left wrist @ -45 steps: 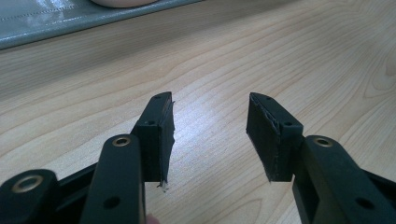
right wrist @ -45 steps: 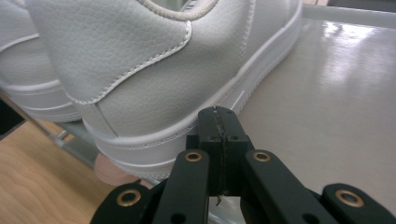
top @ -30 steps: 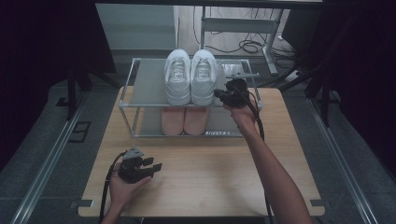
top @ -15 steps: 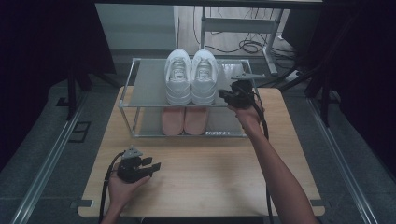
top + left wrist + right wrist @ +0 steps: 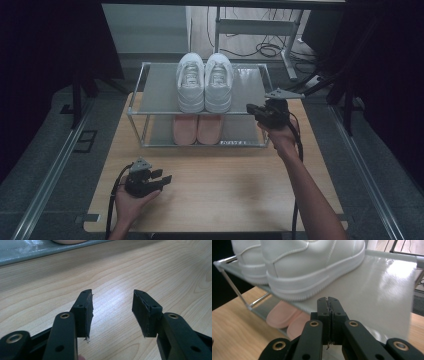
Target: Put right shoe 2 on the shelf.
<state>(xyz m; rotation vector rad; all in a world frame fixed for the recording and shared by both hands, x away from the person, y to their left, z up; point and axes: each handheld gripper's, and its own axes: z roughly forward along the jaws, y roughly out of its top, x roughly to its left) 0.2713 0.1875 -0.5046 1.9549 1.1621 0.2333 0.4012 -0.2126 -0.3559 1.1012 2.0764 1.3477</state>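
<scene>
Right gripper (image 5: 254, 109), jaws together, has drawn back from white shoes (image 5: 205, 87); left gripper (image 5: 162, 180) unmoved.

Two white sneakers (image 5: 205, 82) are sitting on one rack (image 5: 160, 90), two pink shoes (image 5: 197, 129) are lying beneath, and two grippers, left (image 5: 165, 179) and right (image 5: 251, 108), are showing over one table (image 5: 225, 185)

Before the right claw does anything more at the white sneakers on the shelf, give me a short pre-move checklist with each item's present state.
1. Right claw empty: ok, jaws shut with nothing between.
2. Right claw clear of the pair of white leather sneakers: ok, a gap shows in the right gripper view.
3. Sneakers sit flat, side by side on the grey top shelf of the metal-framed shoe rack: ok.
4. Pair of pink slippers on the lower shelf undisturbed: ok.
5. Left claw open, empty, over the light wooden table: ok.
6. Jaws wide enough to grip a sneaker: not ok, shut.
</scene>
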